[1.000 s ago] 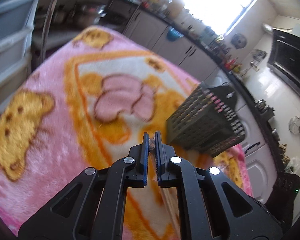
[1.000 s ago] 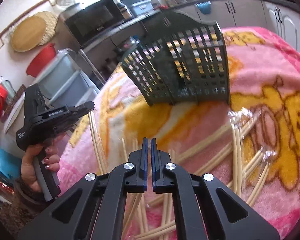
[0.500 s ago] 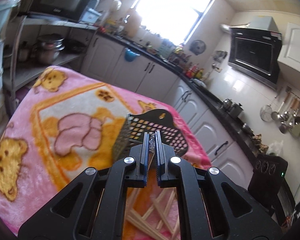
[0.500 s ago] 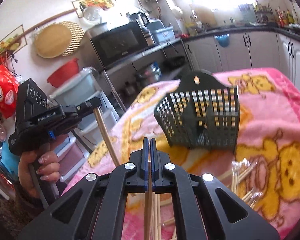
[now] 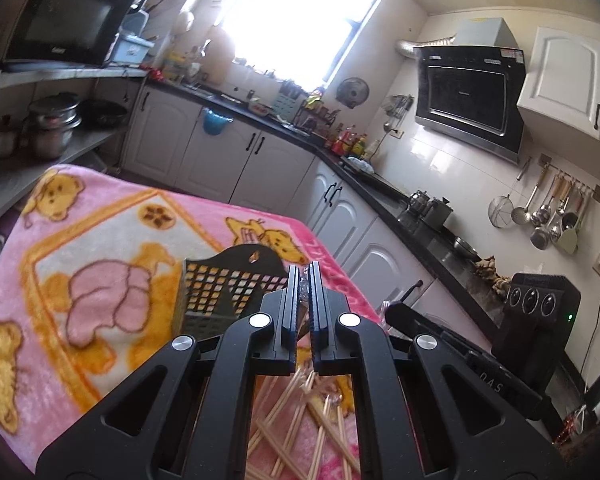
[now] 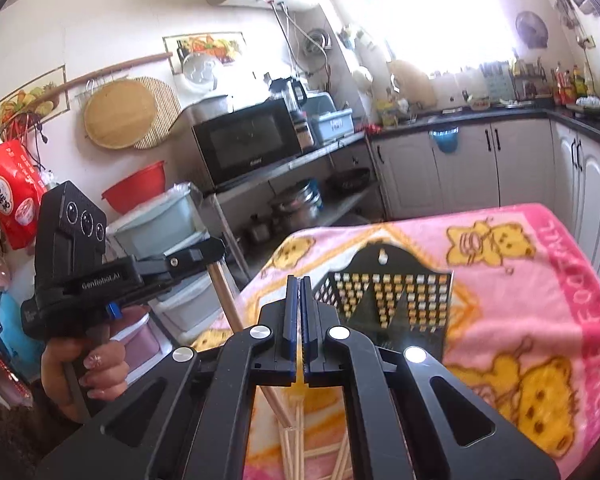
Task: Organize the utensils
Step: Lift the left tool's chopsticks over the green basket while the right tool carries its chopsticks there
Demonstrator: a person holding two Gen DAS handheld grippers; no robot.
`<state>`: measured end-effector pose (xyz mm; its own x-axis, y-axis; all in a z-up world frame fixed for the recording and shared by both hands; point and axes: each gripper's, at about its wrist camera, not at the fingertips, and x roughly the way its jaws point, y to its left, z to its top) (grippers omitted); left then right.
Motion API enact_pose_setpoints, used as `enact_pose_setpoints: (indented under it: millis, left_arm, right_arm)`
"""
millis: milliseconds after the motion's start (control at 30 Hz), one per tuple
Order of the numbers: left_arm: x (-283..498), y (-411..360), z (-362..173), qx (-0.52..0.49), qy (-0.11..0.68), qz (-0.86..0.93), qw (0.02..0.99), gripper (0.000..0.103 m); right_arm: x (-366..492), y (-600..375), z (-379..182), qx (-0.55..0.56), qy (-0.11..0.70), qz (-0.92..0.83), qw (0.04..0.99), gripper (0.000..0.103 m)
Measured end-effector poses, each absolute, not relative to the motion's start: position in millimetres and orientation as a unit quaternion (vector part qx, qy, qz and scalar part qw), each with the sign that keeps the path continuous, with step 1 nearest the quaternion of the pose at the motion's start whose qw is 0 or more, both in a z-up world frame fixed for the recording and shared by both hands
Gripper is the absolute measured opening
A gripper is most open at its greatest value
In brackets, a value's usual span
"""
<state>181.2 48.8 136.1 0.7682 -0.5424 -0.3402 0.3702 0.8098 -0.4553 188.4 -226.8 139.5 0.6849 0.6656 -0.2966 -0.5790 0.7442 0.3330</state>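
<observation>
A black slotted utensil basket (image 5: 220, 292) (image 6: 388, 300) stands on the pink bear-print blanket (image 5: 60, 280) (image 6: 540, 320). Several wooden chopsticks (image 5: 300, 424) (image 6: 296, 440), some in clear wrappers, lie loose on the blanket below both grippers. My left gripper (image 5: 304, 276) is shut on a wrapped chopstick and is raised above the blanket; in the right wrist view (image 6: 216, 252) that chopstick (image 6: 228, 300) hangs down from it. My right gripper (image 6: 300, 284) is shut on a thin chopstick that runs down between its fingers, also raised.
A shelf rack with a microwave (image 6: 248, 144), pots and plastic bins (image 6: 156, 220) stands past the blanket's far left edge. White kitchen cabinets (image 5: 260, 164) and a dark counter run behind and to the right of the table.
Both grippers have lifted up from the chopstick pile and tilted toward level. Each now carries a chopstick. The basket now sits lower and farther off in both views.
</observation>
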Motion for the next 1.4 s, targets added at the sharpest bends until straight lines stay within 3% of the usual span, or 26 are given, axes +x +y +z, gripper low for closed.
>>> enact_pose_setpoints:
  millis: [967,1400]
  left_arm:
    - [237.5,38.6,200.3,-0.165,0.133,-0.201,0.956,0.002]
    - [259.1,40.7,184.2,-0.161,0.109,-0.183,0.964,0.002]
  right_arm:
    - [250.8,-251.4,213.9,0.119,0.09,0.305,0.94,0.002]
    - [288.9,-234.1,197.4,0.109,0.107,0.287,0.946,0.002]
